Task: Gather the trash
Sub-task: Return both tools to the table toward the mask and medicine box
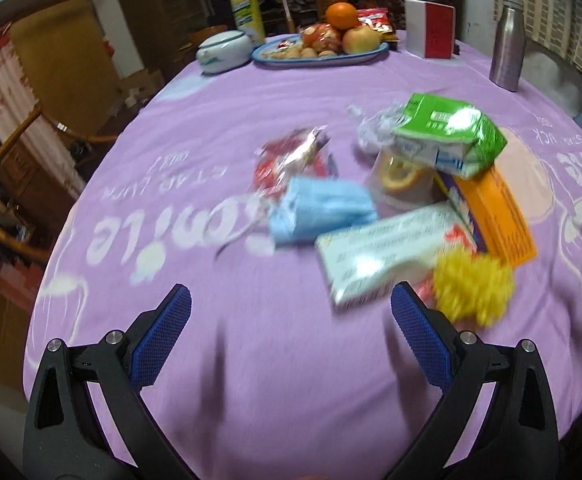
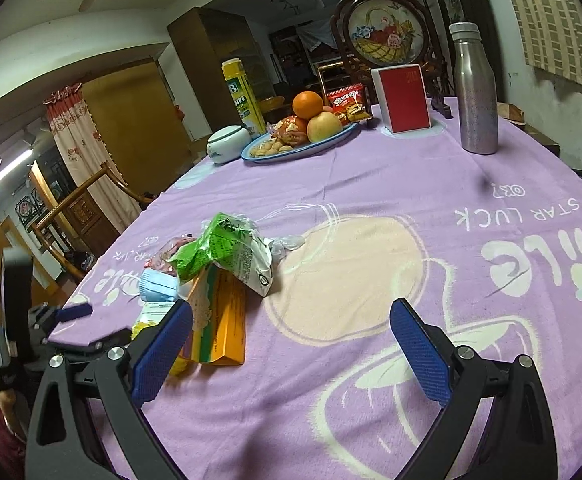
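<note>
a: both grippers, left gripper (image 1: 291,304) and right gripper (image 2: 291,318), were spread wide, empty.
b: the trash pile (image 1: 391,204) sat mid-table; a careless grab could have scattered the mask (image 1: 323,210).

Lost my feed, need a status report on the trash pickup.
Both hand-held grippers, left and right, open, empty. Trash pile untouched on purple tablecloth. Nothing blocking the approach.

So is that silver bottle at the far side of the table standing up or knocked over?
Standing upright. The silver bottle rests on its base on the purple tablecloth, neck and cap pointing straight up, apart from the trash pile.
</note>
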Available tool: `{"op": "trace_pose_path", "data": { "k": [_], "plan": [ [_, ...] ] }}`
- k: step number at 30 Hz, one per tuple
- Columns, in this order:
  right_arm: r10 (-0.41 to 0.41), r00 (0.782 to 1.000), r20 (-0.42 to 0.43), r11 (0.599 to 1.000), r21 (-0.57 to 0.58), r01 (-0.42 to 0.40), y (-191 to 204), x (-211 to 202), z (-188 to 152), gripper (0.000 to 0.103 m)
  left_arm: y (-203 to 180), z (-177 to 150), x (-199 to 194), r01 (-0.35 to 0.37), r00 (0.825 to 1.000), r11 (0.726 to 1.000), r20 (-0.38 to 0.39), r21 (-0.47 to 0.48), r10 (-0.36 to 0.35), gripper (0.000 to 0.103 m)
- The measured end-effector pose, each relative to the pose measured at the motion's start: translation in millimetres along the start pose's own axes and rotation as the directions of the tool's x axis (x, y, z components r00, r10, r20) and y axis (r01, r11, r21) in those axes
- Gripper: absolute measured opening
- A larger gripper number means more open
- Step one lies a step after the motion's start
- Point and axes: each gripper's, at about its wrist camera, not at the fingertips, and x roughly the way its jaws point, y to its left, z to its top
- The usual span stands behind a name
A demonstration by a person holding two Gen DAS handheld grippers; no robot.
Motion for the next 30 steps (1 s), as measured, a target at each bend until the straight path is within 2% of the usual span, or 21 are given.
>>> {"op": "trace_pose_path", "data": {
  "k": [3,7,9,12,15,18,21,27,30],
  "plan": [
    [-0.008,1.0,-0.008,1.0,0.001,0.008,-1,3,-2,0.097,-13,13,12,0.006,1.0,0.999,-0.002,0.042,-0.006,0.096],
    [0.02,1.0,0.0,1.0,0.02,-0.02,-4,2,-3,0.097,-29,21,22,0.033,0.999,0.997,-0.01,0.077,-0.032,0.096],
    [0.034,0.999,0.005,0.999,0.036,-0.034,-7,2,-4,0.097,-37,22,24,0.078,0.997,0.994,-0.034,0.081,-0.075,0.096],
    [0.058,0.998,0.023,0.996,0.064,-0.06,-13,-1,-4,0.097,-51,14,20,0.214,0.975,0.971,-0.073,0.102,-0.208,0.096],
    [0.087,0.995,0.038,0.99,0.104,-0.091,-21,-3,-4,0.097,-55,11,12,0.203,0.979,0.966,-0.038,0.16,-0.2,0.096],
    [0.117,0.993,0.03,0.983,0.138,-0.12,-26,0,-5,0.097,-47,15,17,0.215,0.977,0.968,-0.04,0.133,-0.211,0.096],
    [0.134,0.991,0.029,0.978,0.156,-0.137,-29,1,-5,0.097,-43,22,25,0.179,0.984,0.976,-0.027,0.123,-0.177,0.096],
    [0.149,0.989,0.022,0.974,0.17,-0.151,-31,4,-5,0.097,-65,32,32,0.142,0.99,0.97,-0.013,0.198,-0.142,0.096],
    [0.152,0.988,0.02,0.973,0.173,-0.153,-31,4,-5,0.097,-67,37,37,0.127,0.992,0.972,-0.019,0.197,-0.125,0.096]
  ]
}}
